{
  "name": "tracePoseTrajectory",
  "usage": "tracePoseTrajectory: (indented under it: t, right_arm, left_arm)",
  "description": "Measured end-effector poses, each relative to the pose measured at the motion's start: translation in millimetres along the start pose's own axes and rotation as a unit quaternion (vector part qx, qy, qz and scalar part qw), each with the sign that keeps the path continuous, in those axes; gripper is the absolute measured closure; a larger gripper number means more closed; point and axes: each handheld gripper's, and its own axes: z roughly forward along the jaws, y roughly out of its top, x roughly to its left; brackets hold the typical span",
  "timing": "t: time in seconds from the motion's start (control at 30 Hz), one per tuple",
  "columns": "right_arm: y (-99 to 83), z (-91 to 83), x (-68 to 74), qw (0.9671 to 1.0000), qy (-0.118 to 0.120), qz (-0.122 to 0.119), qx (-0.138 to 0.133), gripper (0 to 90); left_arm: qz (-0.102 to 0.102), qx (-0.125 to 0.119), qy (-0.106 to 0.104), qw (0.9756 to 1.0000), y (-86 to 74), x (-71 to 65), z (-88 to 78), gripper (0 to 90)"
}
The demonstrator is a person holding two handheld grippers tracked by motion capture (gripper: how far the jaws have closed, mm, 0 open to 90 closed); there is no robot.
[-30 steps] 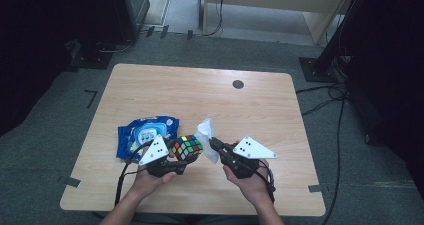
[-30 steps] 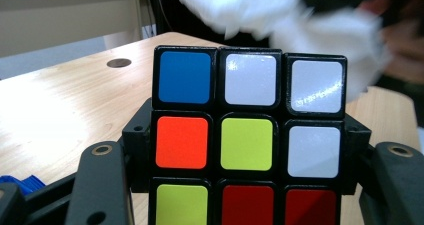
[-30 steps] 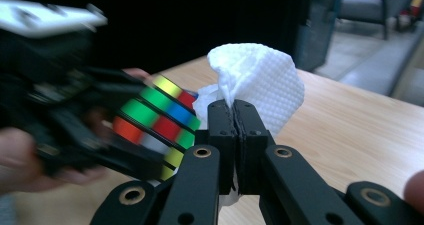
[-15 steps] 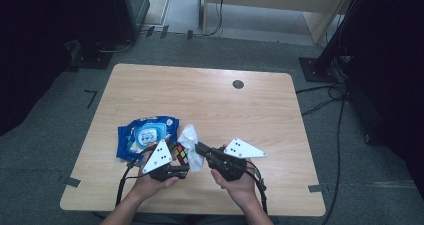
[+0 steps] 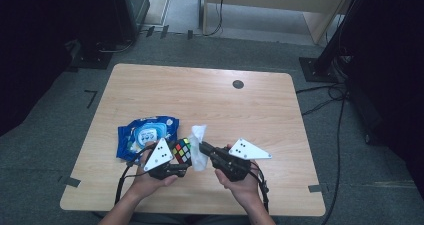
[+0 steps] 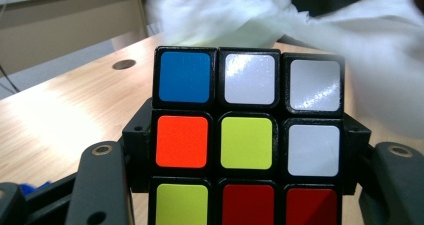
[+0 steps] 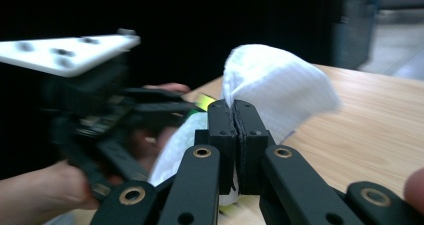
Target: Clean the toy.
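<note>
Wiping is underway: the left gripper (image 5: 184, 161) is clamping the puzzle cube (image 5: 182, 151), the right gripper (image 5: 204, 147) is pinching a white wipe (image 5: 197, 135) against it; next, rubbing another face.

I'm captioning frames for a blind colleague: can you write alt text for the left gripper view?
A scrambled plastic colour cube sits clamped in the left gripper, showing blue, white, orange, yellow and red squares. A crumpled white wipe lies just behind it, above a light wooden table.
</note>
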Motion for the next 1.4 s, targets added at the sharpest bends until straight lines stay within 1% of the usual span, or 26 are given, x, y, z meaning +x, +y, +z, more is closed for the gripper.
tracePoseTrajectory:
  t: [0.07,0.1,0.13,0.2,0.23,0.27,0.3,0.33,0.37,0.43,0.5,0.57,0.6,0.7,0.77,0.87,0.93,1.0,1.03,1.1,1.17,1.23,1.27,1.3,1.33,1.4]
  right_arm:
    - [-2.4,4.6,4.8,0.9999,0.003,-0.010,0.010,88.6]
    - [-4.5,6.5,4.8,0.9999,0.001,-0.010,0.008,88.6]
    - [-5.2,6.8,2.9,1.0000,0.001,-0.001,0.008,88.6]
    - [-6.5,6.9,-1.7,0.9998,-0.016,-0.002,0.013,88.7]
    - [-8.2,6.8,-5.0,0.9994,-0.030,-0.003,0.016,88.7]
    - [-9.9,6.9,-8.3,0.9990,-0.039,-0.004,0.020,88.7]
    - [-11.7,7.4,-11.7,0.9985,-0.048,-0.004,0.026,88.7]
    - [-13.9,8.1,-16.0,0.9975,-0.063,-0.006,0.032,88.7]
    - [-15.9,8.7,-19.2,0.9968,-0.071,0.000,0.037,88.7]
    - [-23.8,12.2,-30.0,0.9944,-0.092,0.020,0.048,88.7]
    - [-33.8,18.5,-40.0,0.9915,-0.105,0.043,0.063,88.7]
    - [-44.6,27.9,-45.0,0.9889,-0.113,0.051,0.082,88.6]
    - [-50.9,34.8,-45.6,0.9880,-0.112,0.051,0.093,88.6]
    - [-62.3,50.9,-43.5,0.9868,-0.107,0.046,0.113,87.7]
    - [-69.1,61.2,-43.6,0.9867,-0.103,0.046,0.118,82.8]
    - [-70.7,65.1,-47.5,0.9880,-0.103,0.046,0.105,64.4]
    - [-66.6,60.2,-50.6,0.9874,-0.110,0.054,0.101,57.8]
    - [-61.4,52.6,-53.4,0.9871,-0.115,0.063,0.091,53.6]
    - [-57.0,46.0,-54.4,0.9870,-0.117,0.071,0.085,52.3]
    - [-49.9,35.9,-54.6,0.9879,-0.117,0.075,0.069,49.3]
    - [-38.4,22.8,-52.5,0.9887,-0.113,0.085,0.049,46.2]
    - [-28.2,14.0,-50.0,0.9891,-0.095,0.107,0.035,40.0]
    - [-21.3,9.5,-47.9,0.9893,-0.076,0.123,0.023,37.4]
    - [-17.4,7.8,-46.0,0.9890,-0.068,0.130,0.018,35.2]
    - [-11.9,6.1,-41.8,0.9890,-0.061,0.134,0.013,32.9]
    - [-6.0,6.7,-34.1,0.9895,-0.053,0.134,0.015,27.8]
  left_arm:
    - [0.004,-0.001,-0.004,1.0000,1.5,-3.3,0.5,34.2]
    - [0.002,-0.003,-0.003,1.0000,1.5,-3.1,0.1,34.2]
    - [-0.001,-0.006,-0.006,1.0000,1.6,-1.8,-1.2,34.2]
    - [-0.007,-0.013,-0.008,0.9999,2.2,0.6,-4.0,34.2]
    - [-0.006,-0.013,-0.007,0.9999,2.3,1.0,-4.3,34.2]
    - [-0.004,-0.011,-0.006,0.9999,1.8,1.1,-3.9,34.2]
    - [-0.006,-0.010,-0.005,0.9999,1.1,1.7,-3.7,34.2]
    - [-0.008,-0.012,-0.005,0.9999,0.4,2.3,-3.6,34.2]
    - [-0.011,-0.013,-0.003,0.9999,-0.1,4.4,-4.1,34.2]
    - [-0.015,-0.015,0.003,0.9998,-0.9,8.2,-6.3,34.2]
    - [-0.024,-0.019,0.008,0.9995,-2.5,14.0,-9.7,34.2]
    - [-0.042,-0.027,0.008,0.9987,-3.9,20.4,-13.8,34.2]
    - [-0.045,-0.030,0.008,0.9985,-4.1,21.7,-14.7,34.2]
    - [-0.045,-0.033,0.009,0.9984,-4.2,22.4,-16.0,34.2]
    - [-0.043,-0.033,0.009,0.9985,-4.5,21.5,-15.7,34.2]
    - [-0.043,-0.032,0.011,0.9985,-5.4,21.3,-15.2,34.2]
    - [-0.048,-0.034,0.013,0.9982,-6.2,23.1,-15.9,34.2]
    - [-0.052,-0.036,0.018,0.9979,-6.8,25.0,-16.2,34.2]
    - [-0.052,-0.037,0.019,0.9978,-7.0,25.5,-16.2,34.2]
    - [-0.052,-0.037,0.024,0.9977,-7.3,25.5,-15.3,34.2]
    - [-0.053,-0.038,0.029,0.9975,-7.7,25.0,-13.9,34.2]
    - [-0.052,-0.039,0.030,0.9974,-8.1,24.0,-11.8,34.2]
    - [-0.052,-0.039,0.031,0.9974,-8.2,23.3,-10.9,34.2]
    - [-0.049,-0.039,0.031,0.9975,-8.4,22.5,-9.7,34.2]
    - [-0.048,-0.040,0.030,0.9976,-8.5,21.5,-8.8,34.2]
    - [-0.046,-0.042,0.033,0.9975,-8.8,18.6,-6.5,34.2]
